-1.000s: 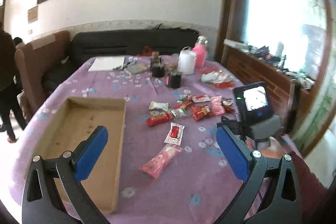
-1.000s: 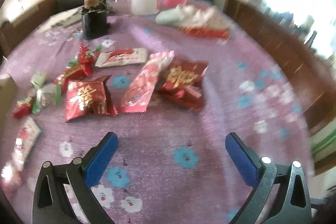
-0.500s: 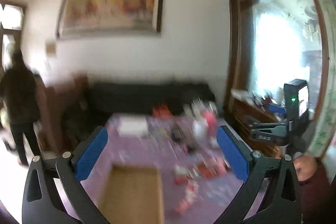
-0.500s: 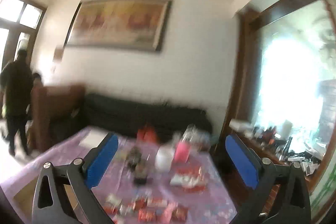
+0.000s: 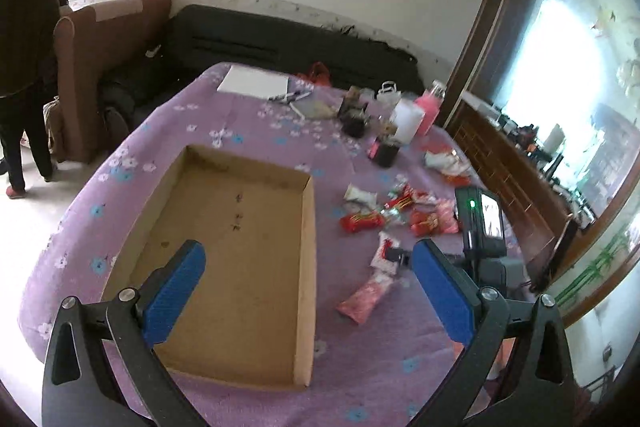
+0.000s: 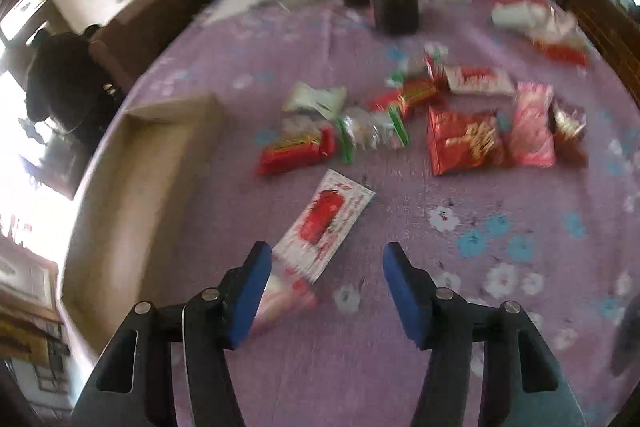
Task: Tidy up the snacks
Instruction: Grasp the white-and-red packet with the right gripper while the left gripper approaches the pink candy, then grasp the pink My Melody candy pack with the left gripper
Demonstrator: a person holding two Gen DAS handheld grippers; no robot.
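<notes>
Snacks lie scattered on a purple flowered tablecloth [image 5: 248, 131] beside an empty cardboard box [image 5: 236, 239], none yet inside it. The right gripper [image 6: 326, 291] hangs low over the cloth with its jaws partly apart, holding nothing; a white-and-red packet [image 6: 326, 223] lies just ahead of it, and a pink packet [image 6: 286, 297] sits against its left finger. The left gripper [image 5: 308, 291] hovers over the box with jaws wide and empty. To pick cleanly, the right gripper likely needs to centre on one packet only, come down flat across its narrow width, and close gently, since thin wrappers probably slip or crumple. Red packets [image 6: 464, 143] wait farther back.
</notes>
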